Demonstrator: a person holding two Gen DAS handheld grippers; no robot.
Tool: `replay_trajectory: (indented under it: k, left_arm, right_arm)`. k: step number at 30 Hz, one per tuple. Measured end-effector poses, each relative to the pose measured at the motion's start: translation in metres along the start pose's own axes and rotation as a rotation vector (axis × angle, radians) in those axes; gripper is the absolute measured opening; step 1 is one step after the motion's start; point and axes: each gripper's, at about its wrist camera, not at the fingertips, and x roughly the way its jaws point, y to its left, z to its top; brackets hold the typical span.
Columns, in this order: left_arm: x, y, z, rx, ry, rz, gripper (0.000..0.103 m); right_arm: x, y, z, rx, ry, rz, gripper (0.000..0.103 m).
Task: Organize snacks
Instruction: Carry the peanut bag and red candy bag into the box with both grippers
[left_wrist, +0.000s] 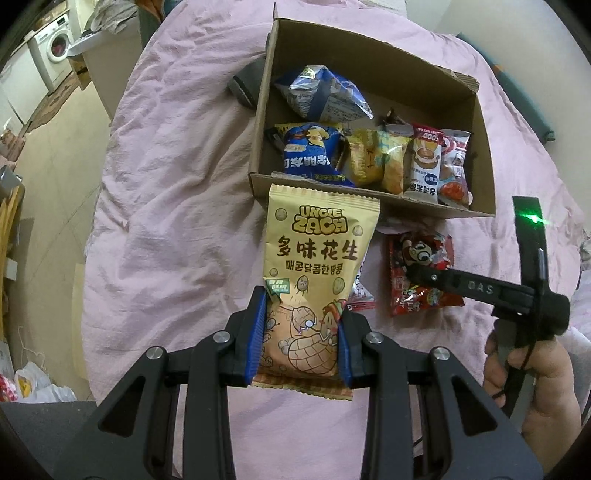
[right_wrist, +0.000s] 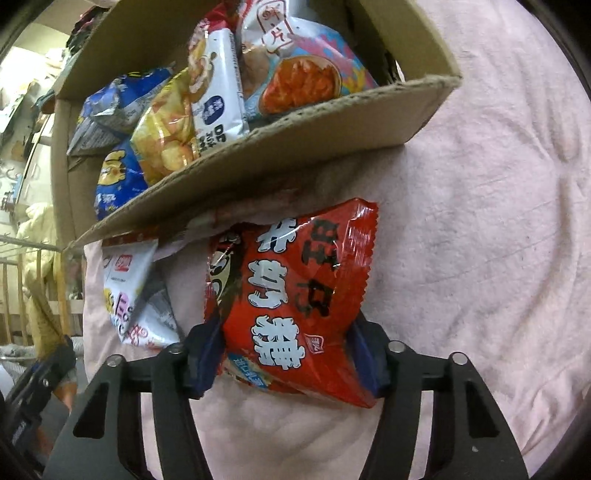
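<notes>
My left gripper (left_wrist: 302, 325) is shut on a yellow Uncle Zach peanut bag (left_wrist: 317, 258), held upright just in front of the cardboard box (left_wrist: 258, 122). The box holds several snack packs: blue ones (left_wrist: 325, 94), a yellow one (left_wrist: 376, 158) and white-red ones (left_wrist: 439, 162). My right gripper (right_wrist: 286, 354) has its jaws around a red candy bag (right_wrist: 291, 284) that lies on the pink sheet by the box's near wall (right_wrist: 332, 122). From the left wrist view the right gripper's fingers (left_wrist: 428, 275) lie over that red bag (left_wrist: 424, 273). A white snack pack (right_wrist: 129, 291) lies beside it.
A pink wrinkled sheet (left_wrist: 177, 184) covers the surface. A dark grey object (left_wrist: 247, 83) lies at the box's left far side. A washing machine (left_wrist: 55, 48) and floor clutter are off to the left. A hand (left_wrist: 535, 380) holds the right gripper.
</notes>
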Motion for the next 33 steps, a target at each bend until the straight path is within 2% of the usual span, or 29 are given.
replay_trajectory:
  k: [10,21,25,33]
  left_arm:
    - [0.001,0.002,-0.001,-0.003,-0.001,0.012,0.029]
    - [0.007,0.004,-0.001,-0.023,0.003,0.041,0.029]
    - [0.007,0.002,-0.001,-0.007,-0.012,0.065,0.029]
    - [0.005,0.011,0.0,-0.029,-0.041,0.098,0.029]
  right_arm:
    - [-0.025,-0.018,-0.019,-0.011,-0.02,-0.002,0.06]
    - [-0.036,-0.04,-0.042,-0.03,0.003,-0.039,0.06]
    - [-0.044,-0.047,-0.05,-0.034,0.0,-0.026,0.06]
    - [-0.074,-0.04,-0.062,-0.073,-0.078,0.023,0.06]
